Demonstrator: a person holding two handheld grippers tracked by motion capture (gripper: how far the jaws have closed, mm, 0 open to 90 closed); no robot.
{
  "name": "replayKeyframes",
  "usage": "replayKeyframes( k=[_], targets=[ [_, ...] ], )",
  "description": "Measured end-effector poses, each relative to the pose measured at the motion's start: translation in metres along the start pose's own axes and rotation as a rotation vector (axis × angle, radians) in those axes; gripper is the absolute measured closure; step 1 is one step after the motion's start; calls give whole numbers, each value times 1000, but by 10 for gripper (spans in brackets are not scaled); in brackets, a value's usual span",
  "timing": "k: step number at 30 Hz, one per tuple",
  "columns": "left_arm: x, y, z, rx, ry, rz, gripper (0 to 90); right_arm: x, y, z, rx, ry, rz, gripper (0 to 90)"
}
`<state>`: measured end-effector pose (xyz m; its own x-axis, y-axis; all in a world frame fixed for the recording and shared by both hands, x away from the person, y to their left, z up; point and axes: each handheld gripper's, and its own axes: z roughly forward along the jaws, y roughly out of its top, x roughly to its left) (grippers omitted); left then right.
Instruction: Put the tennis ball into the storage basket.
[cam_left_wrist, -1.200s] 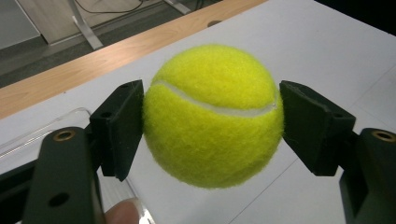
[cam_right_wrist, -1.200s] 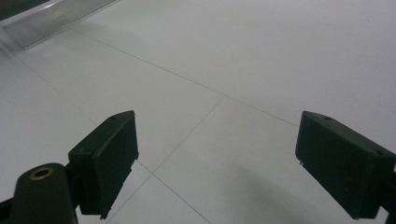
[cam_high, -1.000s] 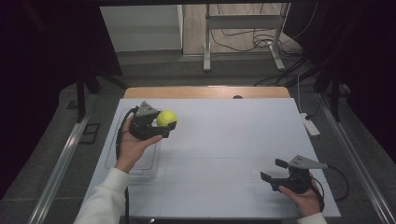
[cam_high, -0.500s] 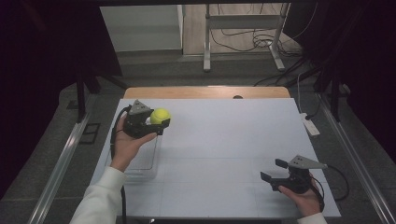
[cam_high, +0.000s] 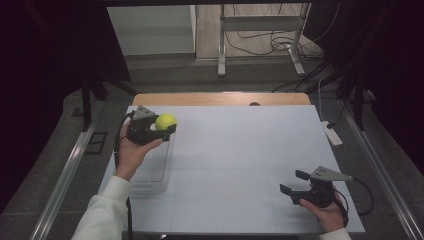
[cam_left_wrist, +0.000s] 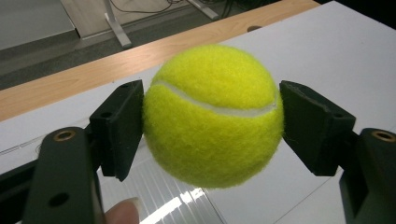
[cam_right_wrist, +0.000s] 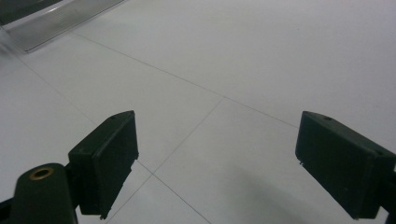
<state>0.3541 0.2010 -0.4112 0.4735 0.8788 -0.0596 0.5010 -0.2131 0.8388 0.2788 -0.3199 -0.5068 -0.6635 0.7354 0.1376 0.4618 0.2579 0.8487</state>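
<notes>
A yellow-green tennis ball (cam_high: 165, 121) (cam_left_wrist: 212, 114) is pinched between both pads of my left gripper (cam_high: 161, 127) (cam_left_wrist: 211, 123), which is shut on it and held above the far end of a clear plastic tray (cam_high: 150, 172) at the table's left. My right gripper (cam_high: 295, 182) (cam_right_wrist: 218, 163) rests near the front right of the white table (cam_high: 240, 150), its jaws wide open with nothing between them, only bare table surface below.
The clear tray's ribbed floor (cam_left_wrist: 159, 200) lies under the ball. A wooden strip (cam_high: 220, 98) edges the table's far side. A white power strip (cam_high: 332, 134) sits at the right edge. Metal stand legs (cam_high: 260, 55) and cables lie on the floor beyond.
My left hand has carried the ball slightly toward the far left of the table, over the tray's far end. The right gripper has stayed put.
</notes>
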Motion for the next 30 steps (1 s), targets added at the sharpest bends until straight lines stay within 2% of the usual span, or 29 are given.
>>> replayKeyframes(
  k=[4, 7, 15, 30],
  targets=[
    [2, 1, -1, 5, 7, 15, 263, -1, -2, -3, -6, -4, 19, 131],
    [4, -2, -1, 7, 23, 36, 262, -1, -1, -4, -11, -4, 15, 132],
    [18, -10, 4, 31, 48, -16, 262, -1, -1, -3, -17, 1, 18, 132],
    [33, -8, 5, 42, 96, -61, 262, -3, -1, -4, -15, -6, 23, 132]
  ],
)
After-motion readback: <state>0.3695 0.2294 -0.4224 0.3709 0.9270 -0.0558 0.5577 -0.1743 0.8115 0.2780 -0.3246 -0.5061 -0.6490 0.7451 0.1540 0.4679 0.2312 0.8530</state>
